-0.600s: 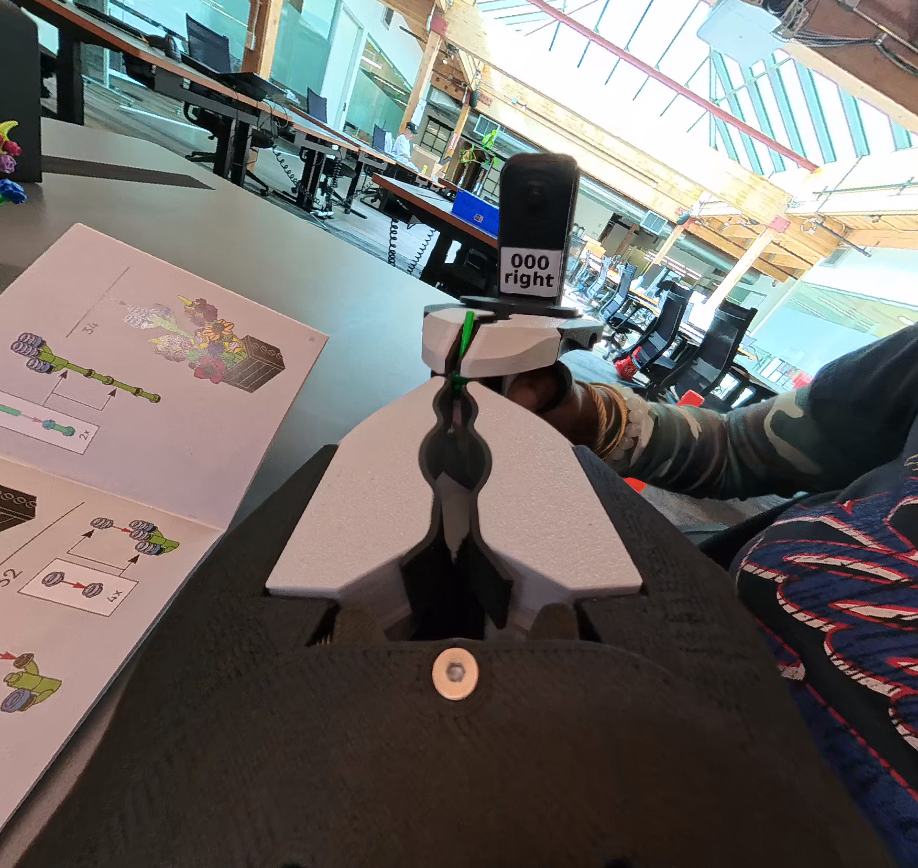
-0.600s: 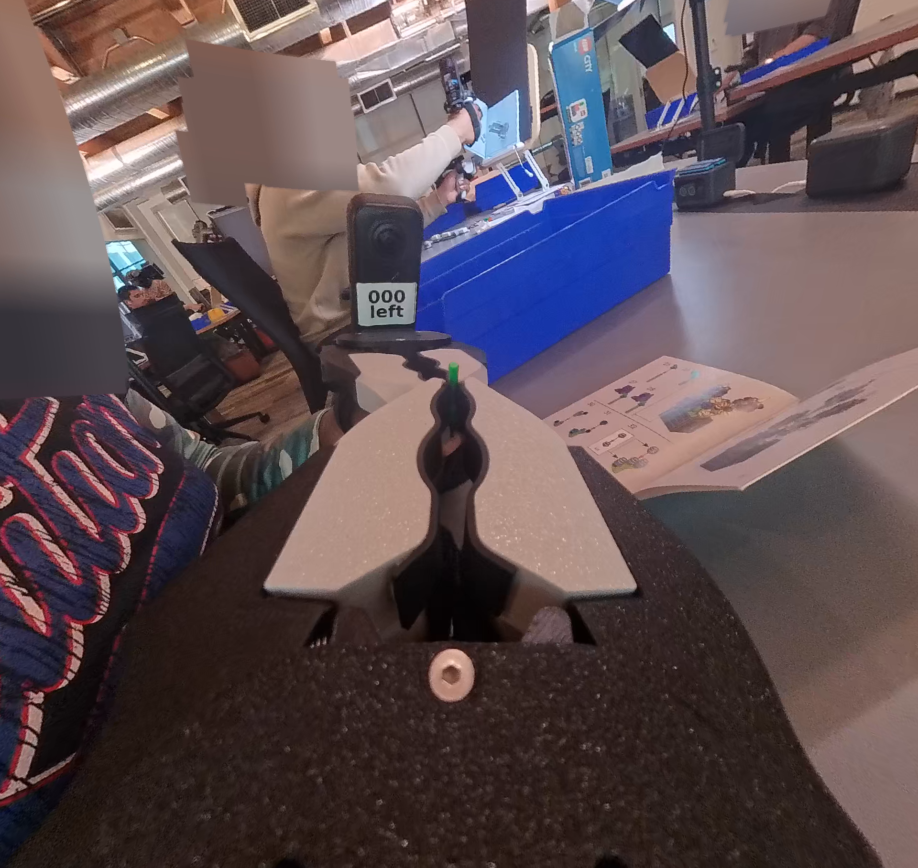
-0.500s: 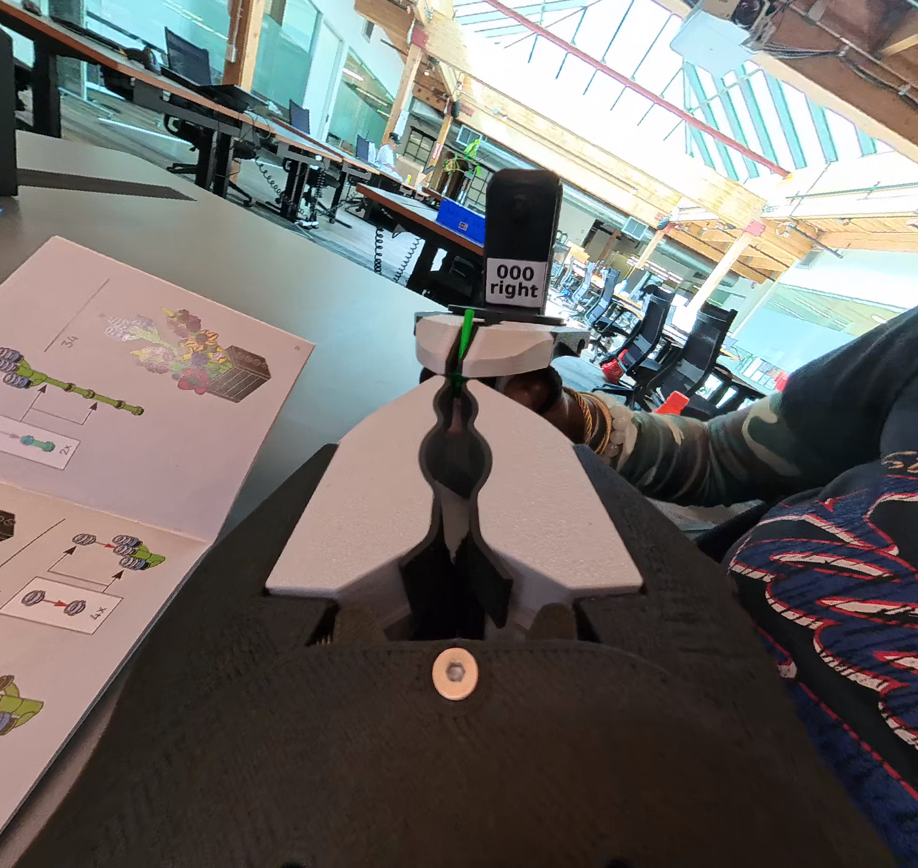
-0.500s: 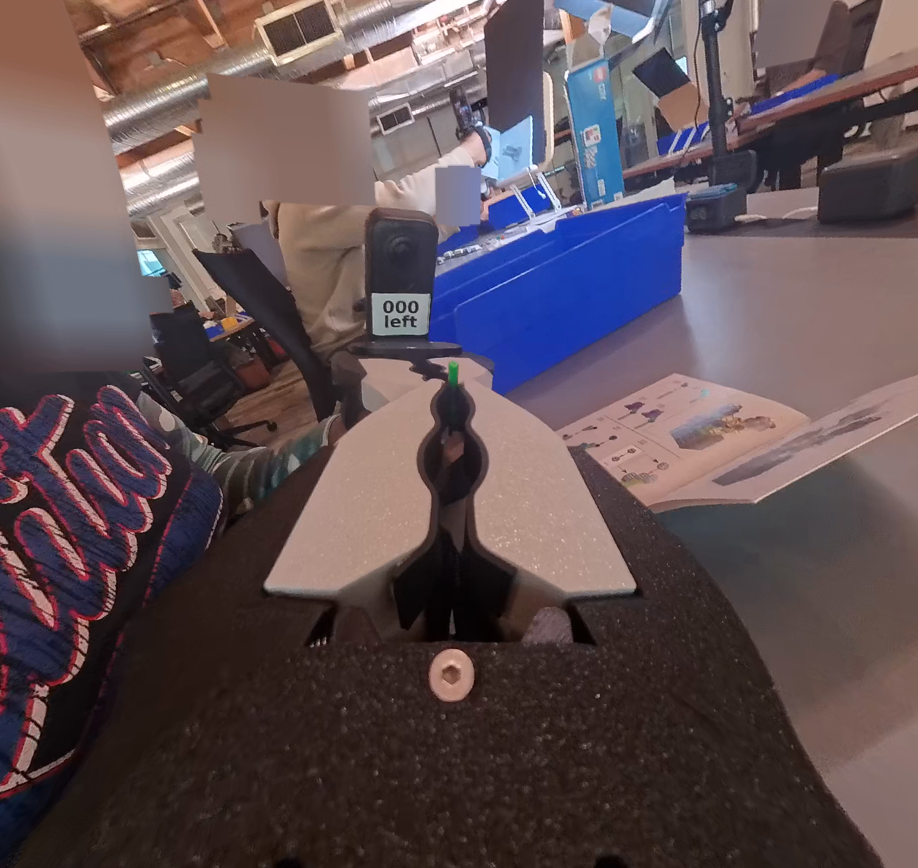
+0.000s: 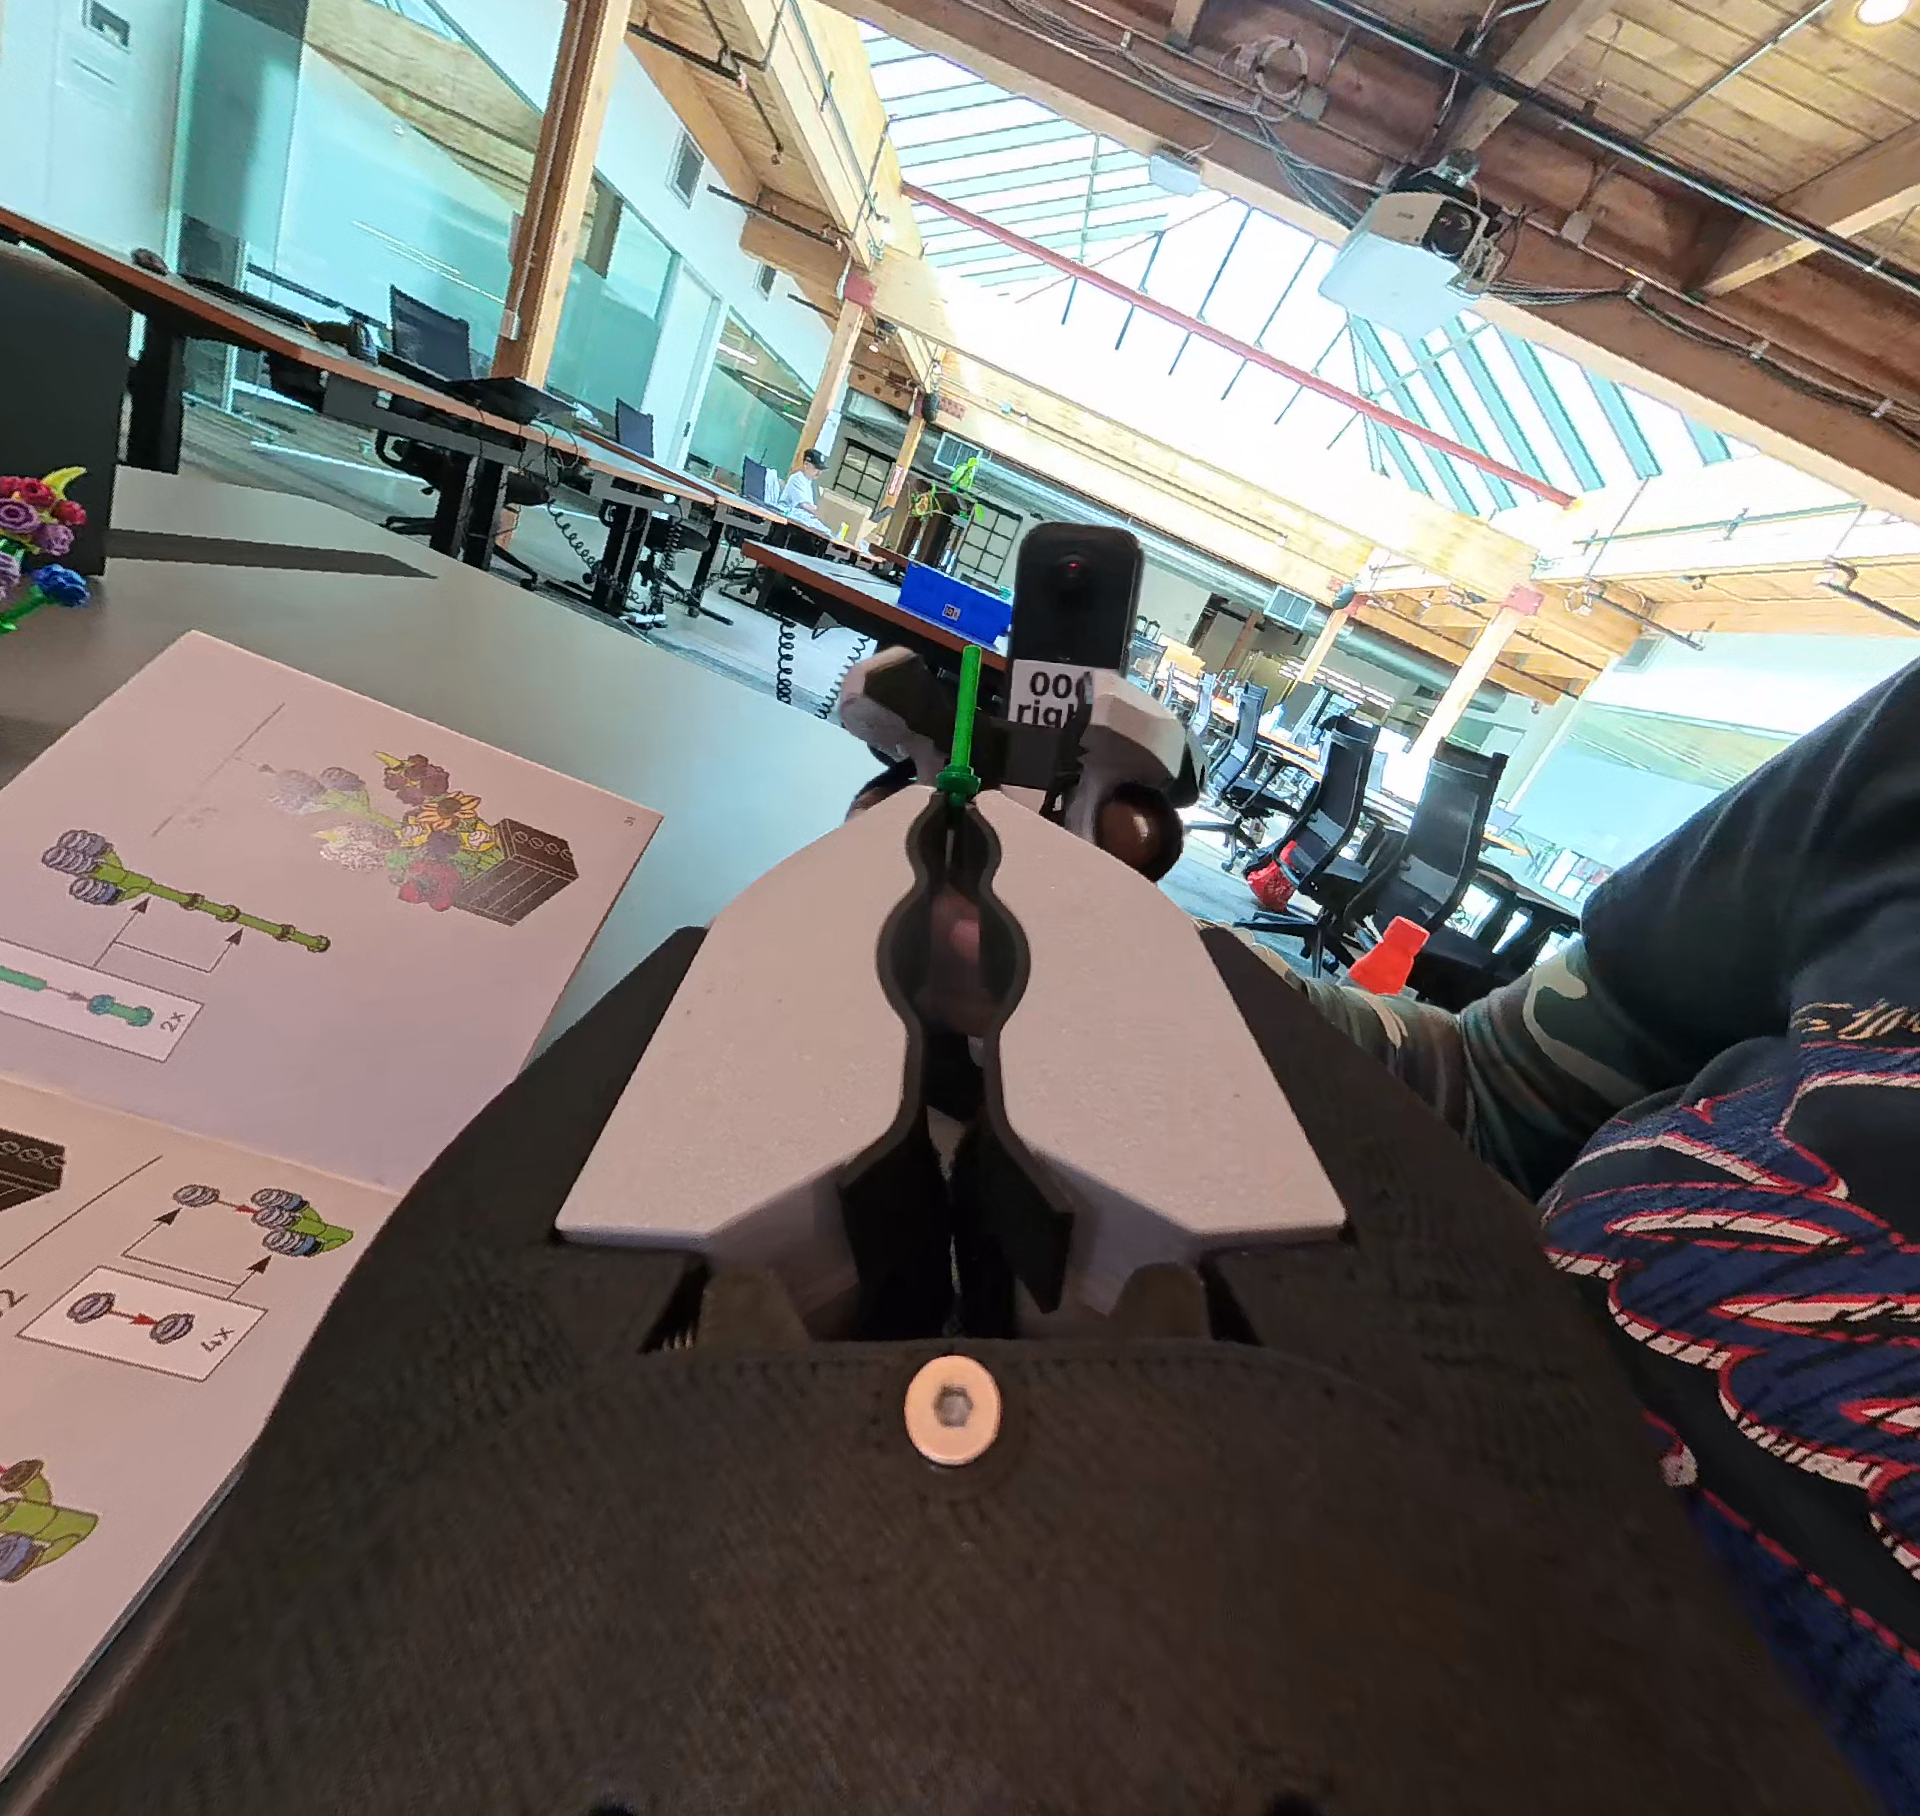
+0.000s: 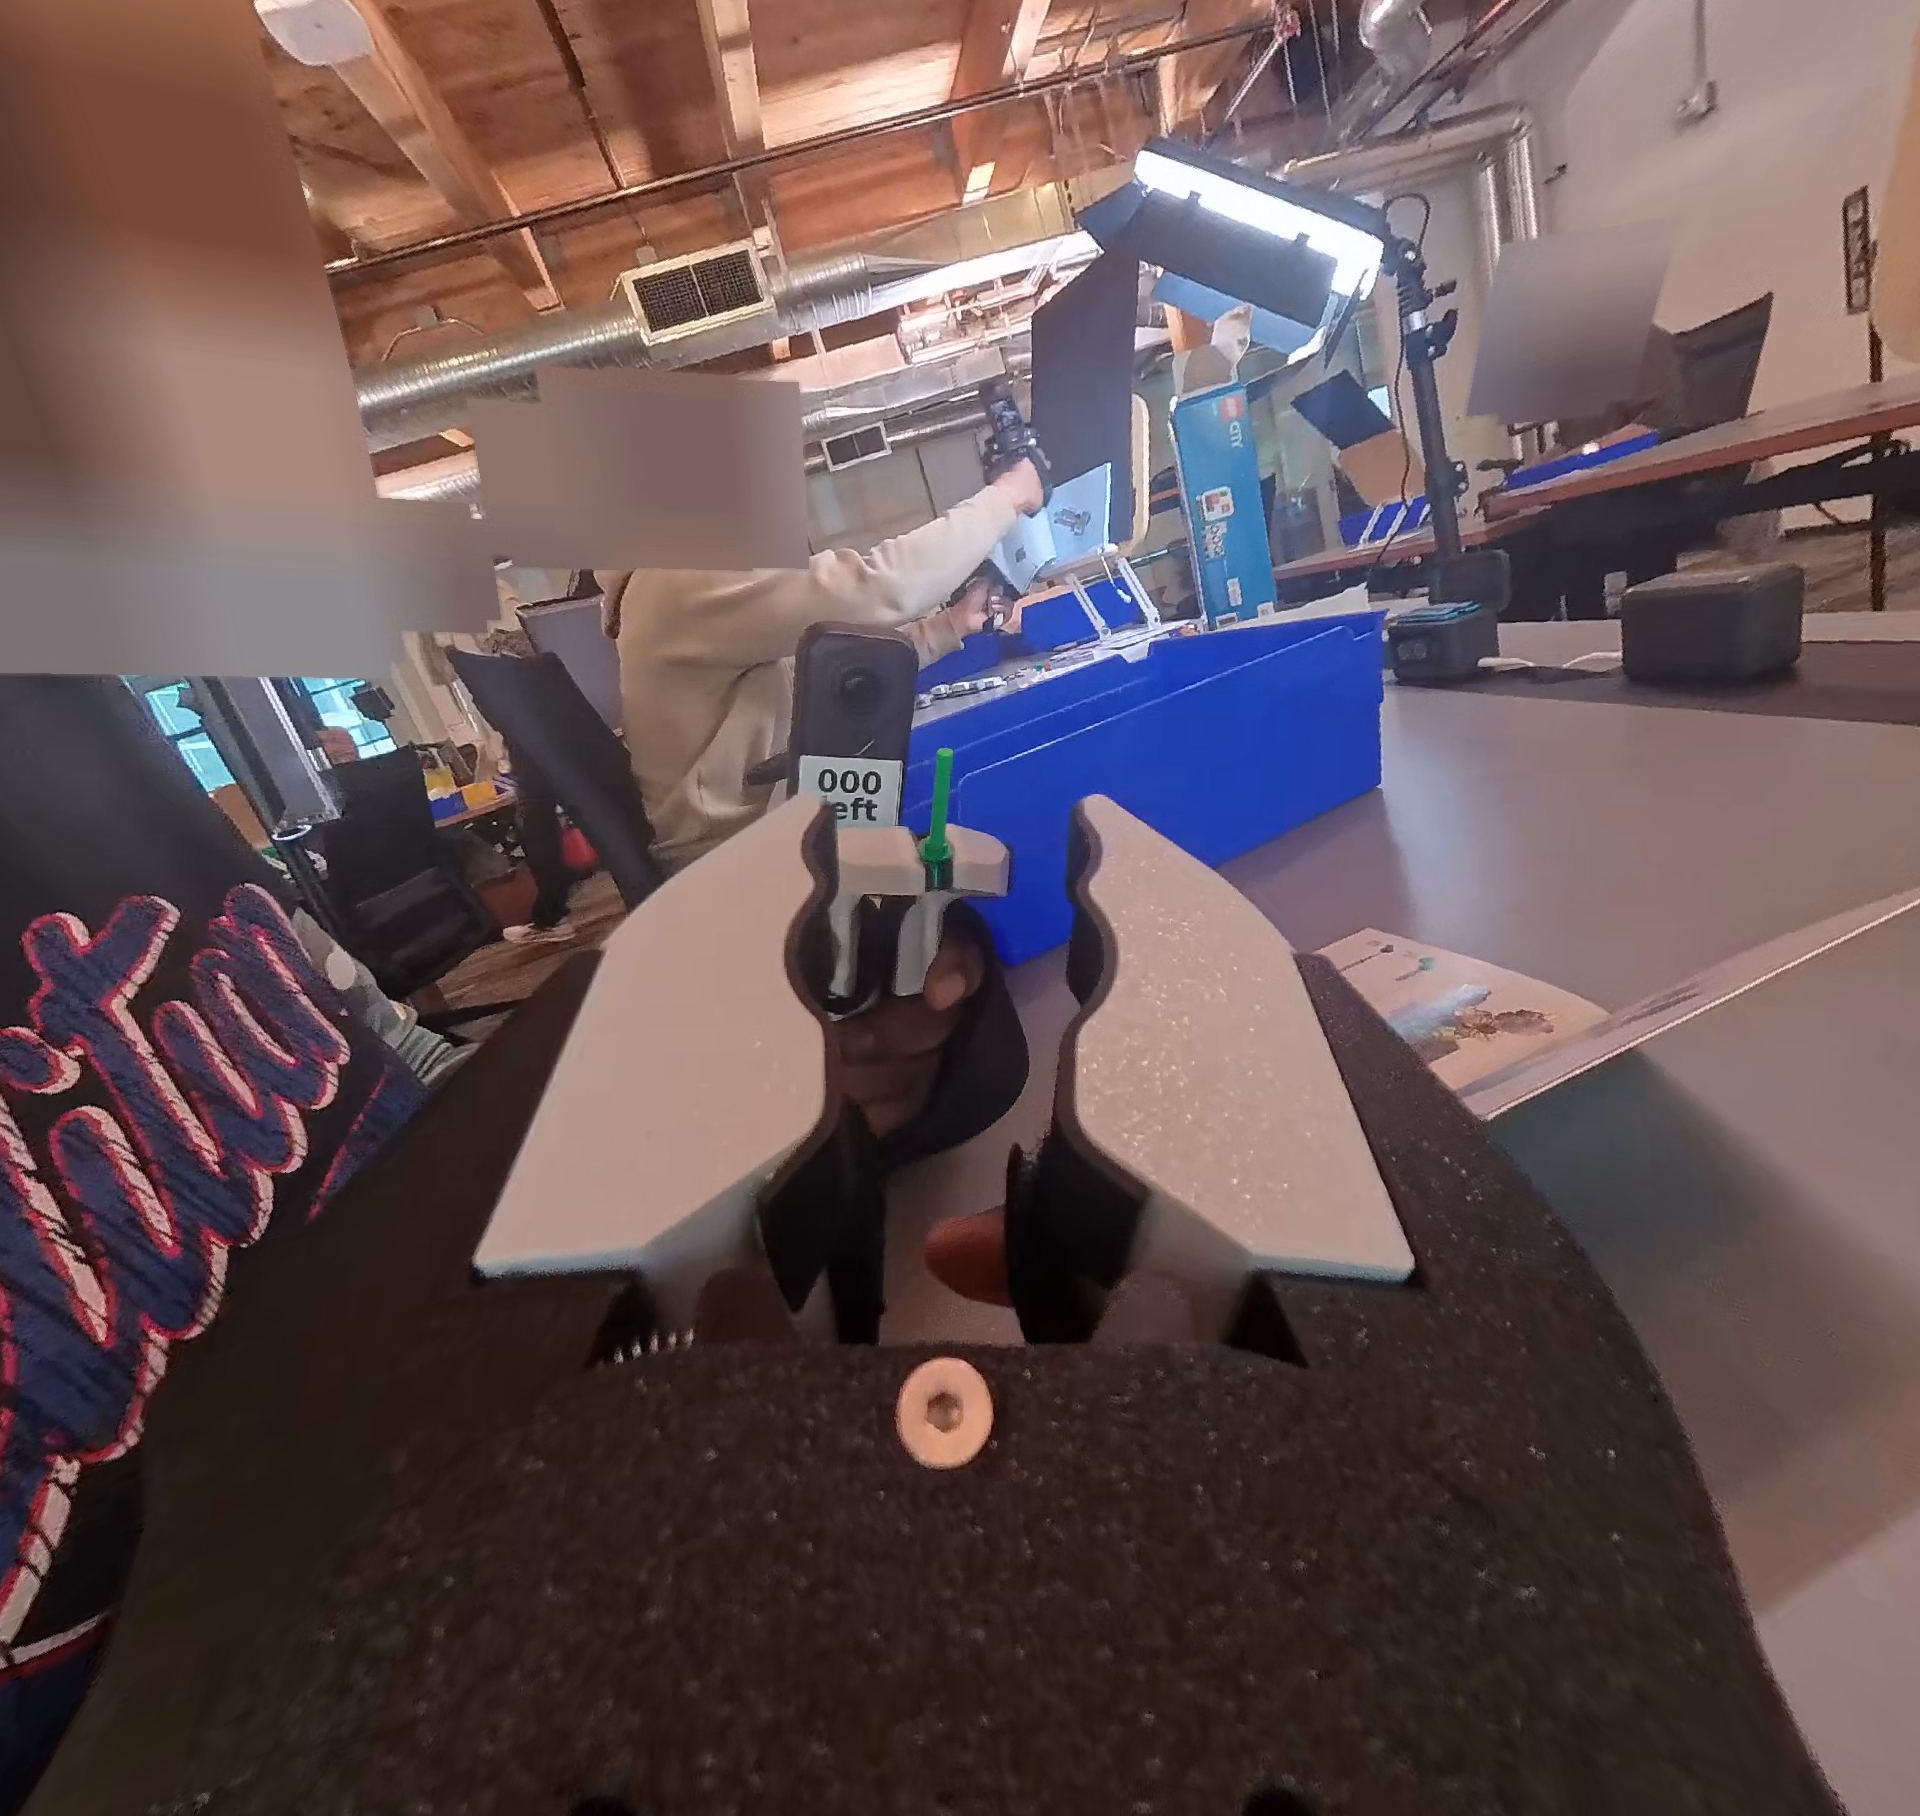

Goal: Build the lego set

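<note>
Left hand-held gripper (image 5: pixel 951 810) pinched closed, right hand-held gripper (image 6: pixel 940 831) spread apart

My two wrist cameras face each other closely above the grey table (image 5: pixel 582 686). Both see the green stem (image 5: pixel 961 727), the instruction booklet (image 6: pixel 1475 1023), and the opposite gripper's camera.

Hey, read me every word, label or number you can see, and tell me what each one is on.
I won't repeat wording; writing shows on:
White paper sticker on right claw's black stick camera.
Second white sticker on left claw's black camera.
Open white instruction booklet.
Tall blue cardboard box.
Person's dark printed shirt.
</note>
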`<action>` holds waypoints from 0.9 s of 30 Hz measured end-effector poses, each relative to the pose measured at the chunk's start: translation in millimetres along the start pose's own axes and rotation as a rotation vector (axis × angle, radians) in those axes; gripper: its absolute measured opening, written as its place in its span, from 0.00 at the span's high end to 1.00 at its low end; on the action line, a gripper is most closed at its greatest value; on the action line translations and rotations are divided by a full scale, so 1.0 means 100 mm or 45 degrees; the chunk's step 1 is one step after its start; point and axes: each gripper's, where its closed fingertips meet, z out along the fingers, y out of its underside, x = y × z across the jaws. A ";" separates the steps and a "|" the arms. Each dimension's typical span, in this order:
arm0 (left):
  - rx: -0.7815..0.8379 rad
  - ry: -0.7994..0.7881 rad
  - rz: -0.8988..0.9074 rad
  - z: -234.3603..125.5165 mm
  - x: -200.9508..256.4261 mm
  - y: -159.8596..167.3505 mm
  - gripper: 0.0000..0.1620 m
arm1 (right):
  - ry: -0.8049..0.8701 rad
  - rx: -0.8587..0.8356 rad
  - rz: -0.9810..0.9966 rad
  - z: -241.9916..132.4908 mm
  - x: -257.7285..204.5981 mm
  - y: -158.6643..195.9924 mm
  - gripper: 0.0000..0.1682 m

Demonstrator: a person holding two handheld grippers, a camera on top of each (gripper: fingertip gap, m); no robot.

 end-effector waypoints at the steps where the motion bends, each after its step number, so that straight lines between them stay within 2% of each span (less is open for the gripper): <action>1: 0.003 -0.002 0.001 0.00 0.00 0.00 0.98 | 0.003 0.008 -0.022 0.00 -0.01 -0.01 0.77; 5: 0.030 -0.010 -0.003 -0.01 -0.01 -0.03 0.98 | 0.021 0.028 -0.084 -0.01 0.00 -0.02 0.85; 15: -0.021 -0.012 0.039 0.03 0.01 0.03 0.98 | -0.014 0.025 -0.028 -0.02 -0.01 -0.01 0.85; 21: -0.087 -0.001 0.093 0.07 0.06 0.11 0.98 | -0.088 -0.028 -0.022 0.03 -0.08 0.06 0.92; 27: -0.142 0.029 0.121 0.11 0.10 0.18 0.98 | -0.150 -0.024 -0.025 0.03 -0.15 0.06 0.95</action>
